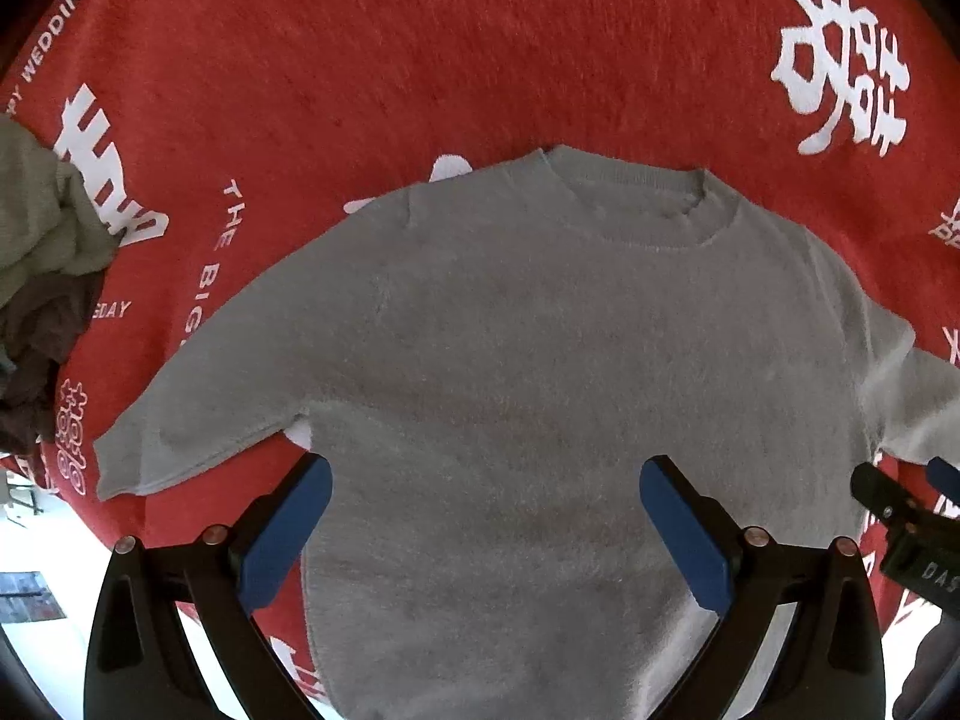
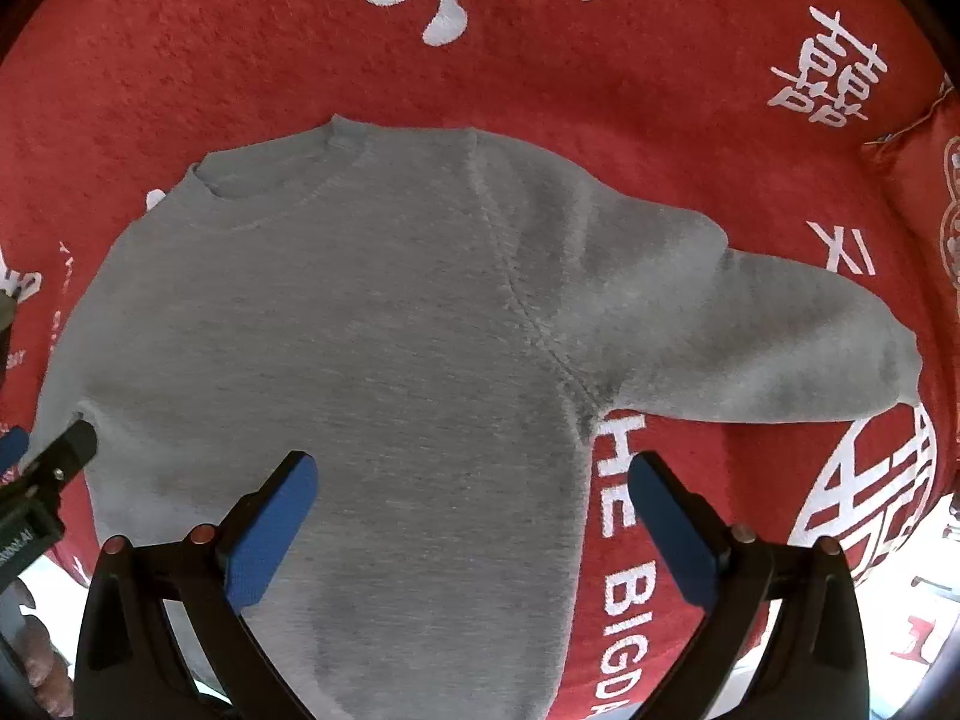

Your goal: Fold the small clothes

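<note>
The grey sweater lies flat with both sleeves spread on the red cloth, and the cloth beyond its collar is bare and open to reach, as is the strip under the right sleeve in the right wrist view. At the left edge a heap of crumpled clothes sits near the left sleeve's cuff, crowding that side, and what looks like a red cushion bounds the far right. The left gripper and right gripper hang wide open above the hem, close beside each other.
</note>
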`<control>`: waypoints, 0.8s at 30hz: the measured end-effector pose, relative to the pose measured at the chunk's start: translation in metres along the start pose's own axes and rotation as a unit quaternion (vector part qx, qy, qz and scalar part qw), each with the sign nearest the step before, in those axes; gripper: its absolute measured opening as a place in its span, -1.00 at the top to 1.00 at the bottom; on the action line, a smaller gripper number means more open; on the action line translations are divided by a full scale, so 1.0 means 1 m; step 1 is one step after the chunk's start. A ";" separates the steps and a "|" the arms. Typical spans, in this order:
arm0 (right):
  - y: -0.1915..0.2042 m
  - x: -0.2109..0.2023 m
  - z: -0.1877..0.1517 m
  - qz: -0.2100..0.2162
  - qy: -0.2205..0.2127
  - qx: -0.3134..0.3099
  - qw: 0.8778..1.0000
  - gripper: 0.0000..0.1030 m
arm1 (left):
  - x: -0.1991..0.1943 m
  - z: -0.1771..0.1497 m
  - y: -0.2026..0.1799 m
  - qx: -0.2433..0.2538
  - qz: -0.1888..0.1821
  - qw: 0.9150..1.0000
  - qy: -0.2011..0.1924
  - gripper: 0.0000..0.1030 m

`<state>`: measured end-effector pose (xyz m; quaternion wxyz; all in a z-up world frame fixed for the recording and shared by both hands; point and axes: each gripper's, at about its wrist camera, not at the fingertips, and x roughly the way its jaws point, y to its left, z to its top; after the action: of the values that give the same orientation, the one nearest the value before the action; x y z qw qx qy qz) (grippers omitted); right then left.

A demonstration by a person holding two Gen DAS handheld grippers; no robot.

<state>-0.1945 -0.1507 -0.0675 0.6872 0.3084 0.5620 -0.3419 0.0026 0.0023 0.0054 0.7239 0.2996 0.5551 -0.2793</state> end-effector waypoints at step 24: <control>0.010 0.012 -0.004 -0.009 0.039 -0.011 0.999 -1.00 | 0.020 -0.007 -0.022 0.024 -0.007 0.999 0.047 -1.00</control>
<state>-0.1869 -0.1426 -0.0793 0.6652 0.3088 0.5947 -0.3293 -0.0135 -0.0088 -0.0185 0.6877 0.3261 0.5834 -0.2836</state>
